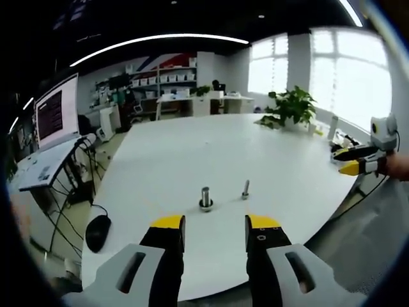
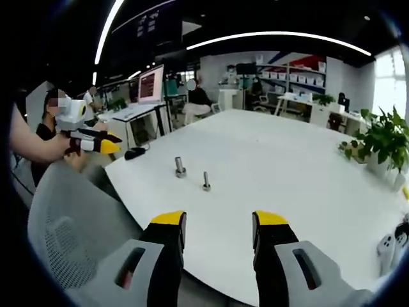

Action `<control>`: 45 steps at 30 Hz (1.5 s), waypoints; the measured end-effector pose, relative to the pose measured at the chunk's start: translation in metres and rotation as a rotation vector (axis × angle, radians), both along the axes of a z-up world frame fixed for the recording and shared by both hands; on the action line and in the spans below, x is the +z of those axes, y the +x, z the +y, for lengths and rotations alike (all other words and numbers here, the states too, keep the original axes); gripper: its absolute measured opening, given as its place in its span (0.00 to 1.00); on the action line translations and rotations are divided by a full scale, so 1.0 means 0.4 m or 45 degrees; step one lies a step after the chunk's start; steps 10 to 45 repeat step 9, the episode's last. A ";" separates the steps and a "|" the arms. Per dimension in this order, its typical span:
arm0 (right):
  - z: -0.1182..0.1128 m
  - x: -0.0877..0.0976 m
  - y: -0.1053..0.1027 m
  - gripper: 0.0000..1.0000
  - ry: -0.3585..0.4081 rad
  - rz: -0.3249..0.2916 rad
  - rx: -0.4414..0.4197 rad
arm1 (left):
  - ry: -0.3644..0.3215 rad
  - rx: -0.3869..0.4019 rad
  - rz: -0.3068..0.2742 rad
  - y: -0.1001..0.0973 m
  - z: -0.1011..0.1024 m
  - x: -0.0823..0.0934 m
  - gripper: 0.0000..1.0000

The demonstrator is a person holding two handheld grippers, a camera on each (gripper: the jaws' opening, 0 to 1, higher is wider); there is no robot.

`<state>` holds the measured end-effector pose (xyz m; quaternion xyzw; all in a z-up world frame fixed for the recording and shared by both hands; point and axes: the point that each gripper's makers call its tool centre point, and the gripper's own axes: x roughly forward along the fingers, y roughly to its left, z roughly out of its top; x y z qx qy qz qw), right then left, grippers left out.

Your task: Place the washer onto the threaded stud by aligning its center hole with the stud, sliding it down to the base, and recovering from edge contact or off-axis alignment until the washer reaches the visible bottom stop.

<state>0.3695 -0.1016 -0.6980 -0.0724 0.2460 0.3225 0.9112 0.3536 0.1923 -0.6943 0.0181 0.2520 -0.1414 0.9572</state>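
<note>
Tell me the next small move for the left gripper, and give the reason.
Probably bring the left gripper forward and down toward the thicker stud with the ring at its base. Its jaws stand open and empty, short of both upright pieces on the white table. The thinner stud stands just beside it, and the right gripper is off at the table's far edge.

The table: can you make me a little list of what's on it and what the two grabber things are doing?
table: big white table, mostly bare
thick stud: stands upright with a ring at its base
thin stud: upright, beside the thick one, apart from it
plant: green, in a pot at the far edge
mouse: black, at the table's near corner
left gripper: jaws open, holding nothing, short of the studs
right gripper: jaws open, holding nothing, short of the studs
washer: cannot tell if the ring is it
</note>
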 end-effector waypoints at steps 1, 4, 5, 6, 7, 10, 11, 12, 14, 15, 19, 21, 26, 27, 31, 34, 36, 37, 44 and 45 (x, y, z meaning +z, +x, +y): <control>-0.001 -0.001 0.000 0.44 0.003 0.004 -0.003 | 0.003 -0.003 -0.002 0.000 -0.001 0.001 0.35; -0.003 0.000 0.002 0.44 0.007 0.003 -0.007 | 0.004 -0.003 0.000 0.000 -0.001 0.000 0.35; -0.002 0.001 0.002 0.44 0.011 0.002 -0.008 | 0.008 -0.003 0.000 0.000 0.000 0.000 0.35; -0.001 0.001 0.002 0.44 0.013 0.004 -0.008 | 0.008 -0.002 0.000 0.000 0.001 0.000 0.35; -0.001 0.002 0.001 0.44 0.015 0.006 -0.009 | 0.008 -0.002 0.002 0.000 0.001 -0.001 0.35; -0.001 0.002 0.000 0.43 0.015 0.006 -0.008 | 0.010 -0.002 0.006 -0.001 0.002 -0.003 0.35; -0.001 0.002 0.000 0.43 0.015 0.006 -0.008 | 0.010 -0.002 0.006 -0.001 0.002 -0.003 0.35; -0.001 0.002 0.000 0.43 0.015 0.006 -0.008 | 0.010 -0.002 0.006 -0.001 0.002 -0.003 0.35; -0.001 0.002 0.000 0.43 0.015 0.006 -0.008 | 0.010 -0.002 0.006 -0.001 0.002 -0.003 0.35; -0.001 0.002 0.000 0.43 0.015 0.006 -0.008 | 0.010 -0.002 0.006 -0.001 0.002 -0.003 0.35; -0.001 0.002 0.000 0.43 0.015 0.006 -0.008 | 0.010 -0.002 0.006 -0.001 0.002 -0.003 0.35; -0.001 0.002 0.000 0.43 0.015 0.006 -0.008 | 0.010 -0.002 0.006 -0.001 0.002 -0.003 0.35; -0.001 0.002 0.000 0.43 0.015 0.006 -0.008 | 0.010 -0.002 0.006 -0.001 0.002 -0.003 0.35; -0.001 0.002 0.000 0.43 0.015 0.006 -0.008 | 0.010 -0.002 0.006 -0.001 0.002 -0.003 0.35; -0.001 0.002 0.000 0.43 0.015 0.006 -0.008 | 0.010 -0.002 0.006 -0.001 0.002 -0.003 0.35; -0.001 0.002 0.000 0.43 0.015 0.006 -0.008 | 0.010 -0.002 0.006 -0.001 0.002 -0.003 0.35; -0.001 0.002 0.000 0.43 0.015 0.006 -0.008 | 0.010 -0.002 0.006 -0.001 0.002 -0.003 0.35; -0.001 0.002 0.000 0.43 0.015 0.006 -0.008 | 0.010 -0.002 0.006 -0.001 0.002 -0.003 0.35; -0.001 0.002 0.000 0.43 0.015 0.006 -0.008 | 0.010 -0.002 0.006 -0.001 0.002 -0.003 0.35; -0.001 0.002 0.000 0.43 0.015 0.006 -0.008 | 0.010 -0.002 0.006 -0.001 0.002 -0.003 0.35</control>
